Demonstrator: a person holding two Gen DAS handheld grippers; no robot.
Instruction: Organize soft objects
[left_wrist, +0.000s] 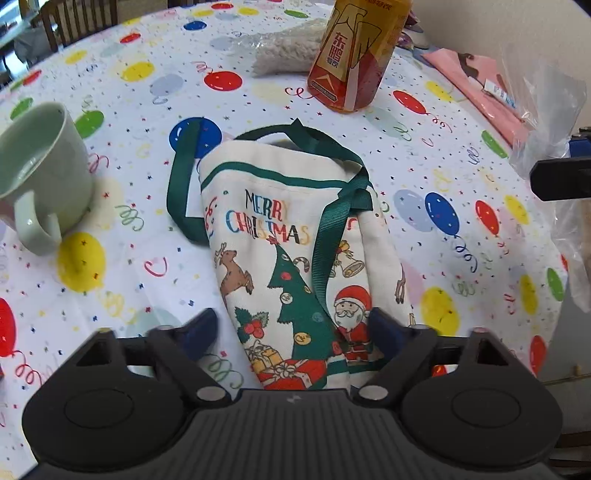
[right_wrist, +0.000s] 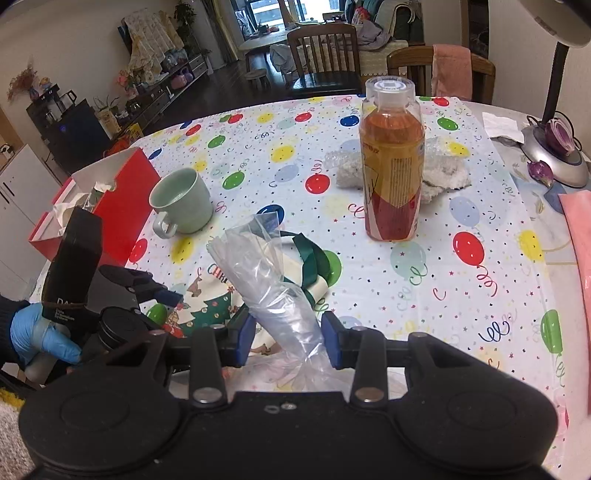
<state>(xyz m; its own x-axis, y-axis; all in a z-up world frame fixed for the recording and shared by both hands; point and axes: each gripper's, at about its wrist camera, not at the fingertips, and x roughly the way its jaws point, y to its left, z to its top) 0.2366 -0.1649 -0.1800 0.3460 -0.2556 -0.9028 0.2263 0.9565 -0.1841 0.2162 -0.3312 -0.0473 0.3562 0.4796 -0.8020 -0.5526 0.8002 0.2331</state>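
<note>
A cream Christmas cloth bag (left_wrist: 280, 236) with green ribbon handles (left_wrist: 332, 221) lies flat on the balloon-print tablecloth (left_wrist: 110, 288). My left gripper (left_wrist: 295, 332) is open, its blue-padded fingers on either side of the bag's near end. The bag also shows in the right wrist view (right_wrist: 207, 302). My right gripper (right_wrist: 288, 336) holds a crumpled clear plastic bag (right_wrist: 266, 280) between its fingers, above the cloth bag. The plastic bag also shows at the right edge of the left wrist view (left_wrist: 546, 122).
A pale green mug (left_wrist: 40, 173) stands left of the bag; an orange drink bottle (left_wrist: 358, 55) stands behind it. A white fluffy bundle in plastic (right_wrist: 436, 173) lies behind the bottle. A red box (right_wrist: 125, 206) stands at the table's left edge, pink cloth (left_wrist: 476, 81) at the right.
</note>
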